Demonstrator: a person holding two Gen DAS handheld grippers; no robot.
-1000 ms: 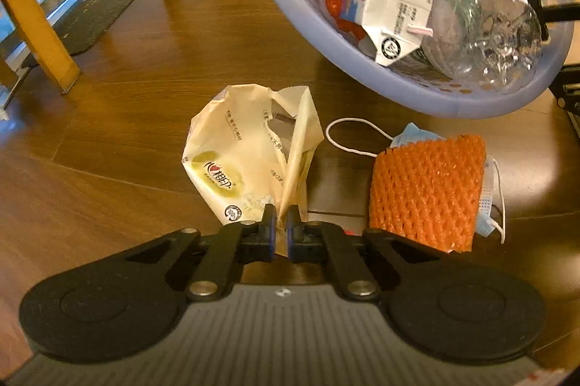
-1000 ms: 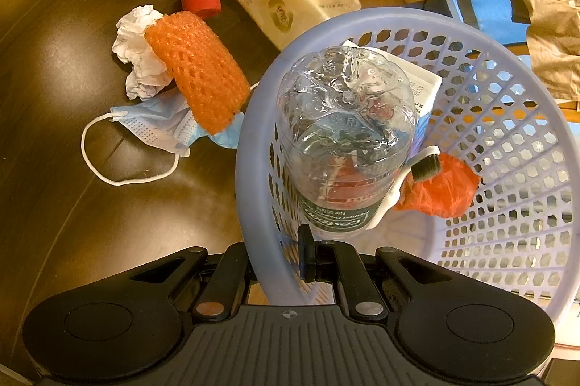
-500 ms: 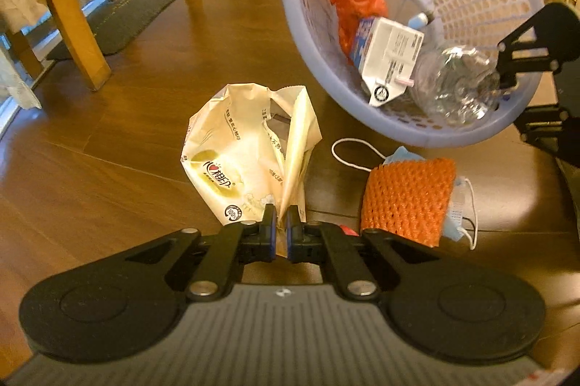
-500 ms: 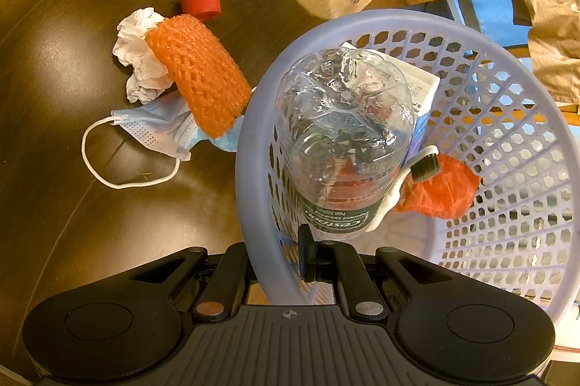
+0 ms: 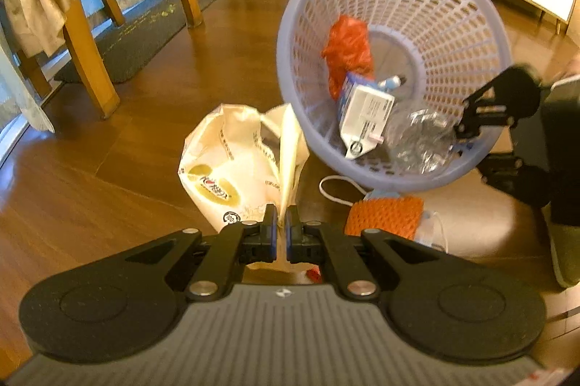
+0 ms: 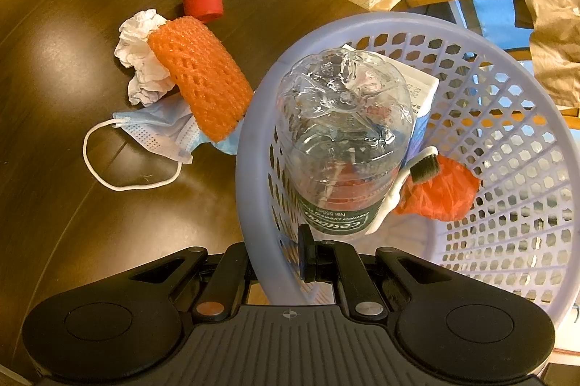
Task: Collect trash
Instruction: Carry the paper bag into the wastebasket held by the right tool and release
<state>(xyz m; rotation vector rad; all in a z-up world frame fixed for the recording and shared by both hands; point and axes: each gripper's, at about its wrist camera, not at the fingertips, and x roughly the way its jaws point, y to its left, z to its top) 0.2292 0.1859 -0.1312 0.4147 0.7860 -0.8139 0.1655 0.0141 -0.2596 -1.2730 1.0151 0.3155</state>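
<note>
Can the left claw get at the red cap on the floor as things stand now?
Probably not. The left claw is shut on the cream wrapper, so it has no free grip. The red cap itself lies uncovered on the floor.

Floor [image 5: 108,190]: wood, glossy, reflective. Basket [image 6: 507,117]: lavender plastic, perforated, smooth matt; bottle [image 6: 344,139]: clear crinkled plastic, shiny; bag [image 5: 232,168]: cream, glossy printed film, creased. Sleeve [image 6: 203,78]: orange foam mesh, rough; tissue [image 6: 139,59]: white crumpled paper; mask [image 6: 163,132]: blue nonwoven cloth.
</note>
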